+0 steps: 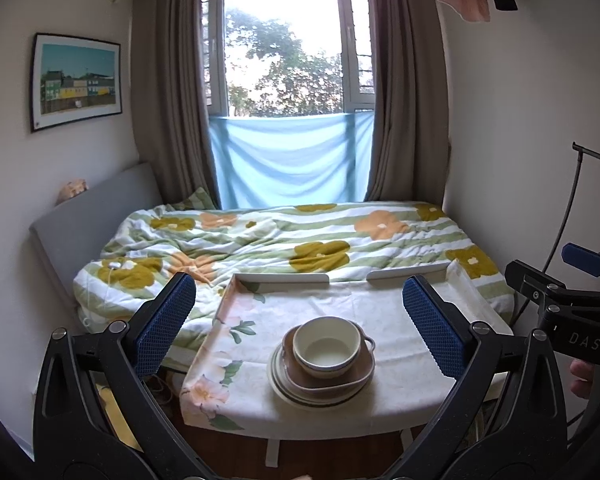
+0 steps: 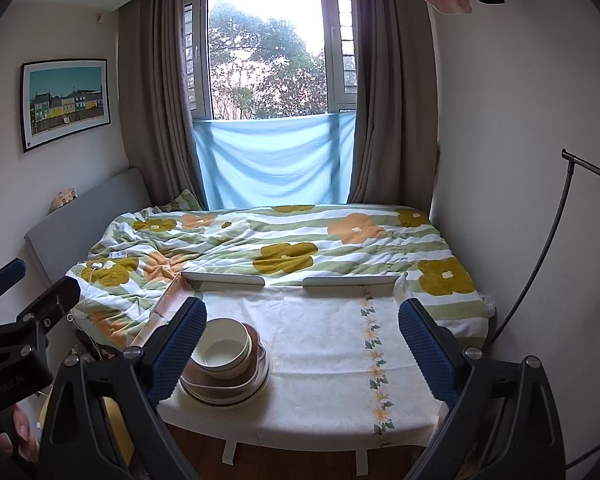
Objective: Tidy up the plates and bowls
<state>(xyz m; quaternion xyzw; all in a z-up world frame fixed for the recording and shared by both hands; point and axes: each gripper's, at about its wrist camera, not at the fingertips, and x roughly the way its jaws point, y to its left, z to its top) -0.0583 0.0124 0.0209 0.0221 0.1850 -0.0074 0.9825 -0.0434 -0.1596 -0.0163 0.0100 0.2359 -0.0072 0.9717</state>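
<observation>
Left wrist view: we see the left gripper with its blue-padded fingers spread wide and nothing between them. Framed in the gap, at lower centre of the frame, stands the stack of dishes on a table covered by a floral cloth. The stack consists of a cream bowl uppermost, upright and seemingly empty, nested in a brown squarish dish, which in turn rests on cream plates with a dark rim line. How many plates lie beneath we cannot tell. At the right edge of the frame part of the right gripper appears, with a fingertip of the person's hand below it.

Right wrist view: we see the right gripper, likewise wide open and holding nothing. Here the bowl and its stack sit at lower left of centre, partly hidden behind the gripper's left finger; the stack is near the left edge of the table, whose right half is bare cloth. The left gripper enters at the left edge of the frame.

Behind the table in both views lies a bed with a flowered quilt, then a window flanked by brown curtains, its lower part covered by a blue cloth. A framed picture hangs at upper left.
</observation>
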